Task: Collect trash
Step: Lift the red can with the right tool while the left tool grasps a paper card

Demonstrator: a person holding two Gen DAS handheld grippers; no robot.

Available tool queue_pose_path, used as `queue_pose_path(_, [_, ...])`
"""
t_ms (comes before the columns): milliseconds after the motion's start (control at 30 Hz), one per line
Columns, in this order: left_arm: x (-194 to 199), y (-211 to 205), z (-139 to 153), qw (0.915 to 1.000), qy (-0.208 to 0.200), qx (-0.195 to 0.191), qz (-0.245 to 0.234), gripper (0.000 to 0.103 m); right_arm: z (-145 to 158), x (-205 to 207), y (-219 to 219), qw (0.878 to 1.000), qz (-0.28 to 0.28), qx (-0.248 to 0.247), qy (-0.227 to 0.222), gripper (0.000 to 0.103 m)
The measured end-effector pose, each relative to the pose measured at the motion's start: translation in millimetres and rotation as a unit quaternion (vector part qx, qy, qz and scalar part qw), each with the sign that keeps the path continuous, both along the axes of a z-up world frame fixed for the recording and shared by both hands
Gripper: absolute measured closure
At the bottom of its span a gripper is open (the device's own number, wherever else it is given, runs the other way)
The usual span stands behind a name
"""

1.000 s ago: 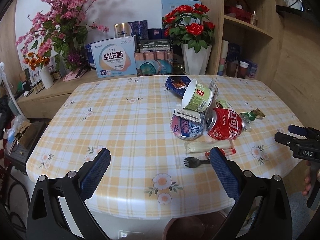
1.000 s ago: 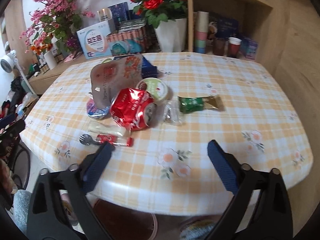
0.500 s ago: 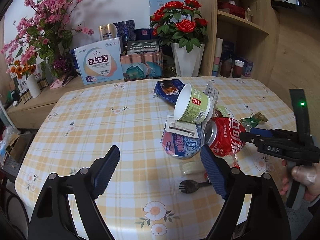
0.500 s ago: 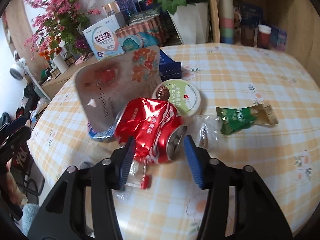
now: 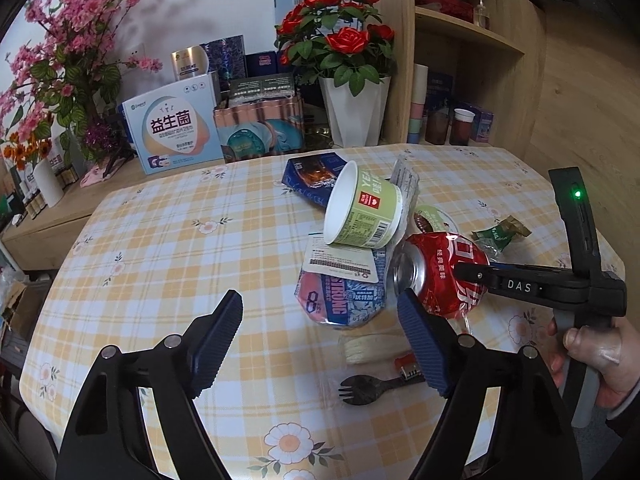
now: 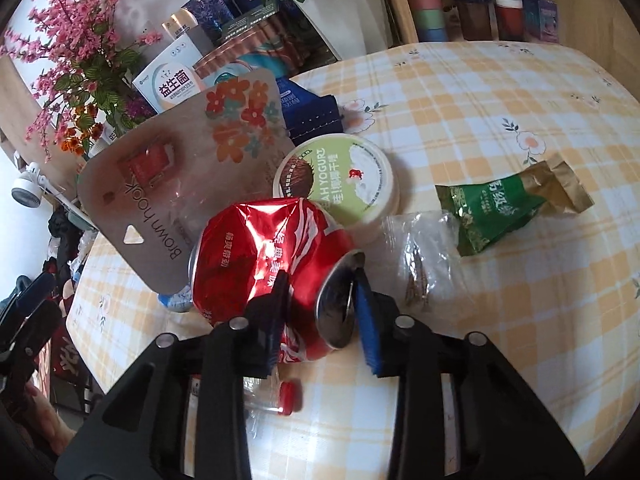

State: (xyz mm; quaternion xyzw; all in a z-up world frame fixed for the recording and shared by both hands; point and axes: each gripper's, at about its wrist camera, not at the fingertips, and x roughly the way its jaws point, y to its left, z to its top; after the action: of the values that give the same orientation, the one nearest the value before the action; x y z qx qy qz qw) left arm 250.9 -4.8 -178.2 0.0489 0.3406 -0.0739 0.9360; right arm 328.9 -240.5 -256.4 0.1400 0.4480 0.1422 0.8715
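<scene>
A crushed red can lies in a heap of trash on the checked table. My right gripper is shut on the can's end, one finger on each side; it shows from the side in the left wrist view. My left gripper is open and empty, above the table before the heap. Around the can lie a green yogurt cup, its lid, a blue-pink wrapper, a cardboard hook card, a green sachet, a clear wrapper and a black fork.
A dark blue packet lies behind the cup. A small tube with a red cap lies near the table's front edge. Boxes, a white vase of red roses and pink blossoms stand on the sideboard behind. A wooden shelf stands at the right.
My right gripper has moved in and closed on the red can. My left gripper has moved forward and nearer to the heap, still open.
</scene>
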Motion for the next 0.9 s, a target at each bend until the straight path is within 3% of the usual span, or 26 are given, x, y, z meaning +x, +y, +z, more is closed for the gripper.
queue_pose_path(300, [5,-24,3,0.9993,0.0,-0.009,-0.036,0.029,15,-22,-4,0.999,0.003,-0.04,-0.02,0.069])
queue_pose_path(467, [5,-42,-1,0.9977,0.006,-0.016,-0.066,0.029,11,-24,-13,1.0,0.001,-0.026,-0.014,0.069])
queue_pose_path(700, [17,-54,-18,0.9957,0.027,-0.002,-0.088,0.042,13,-20,-12,0.999,0.008,-0.026,-0.017,0.069])
queue_pose_path(900, [39,-48,-24,0.9953,0.042,-0.022,-0.084,0.049,14,-17,-9,0.999,0.014,-0.035,-0.019,0.069])
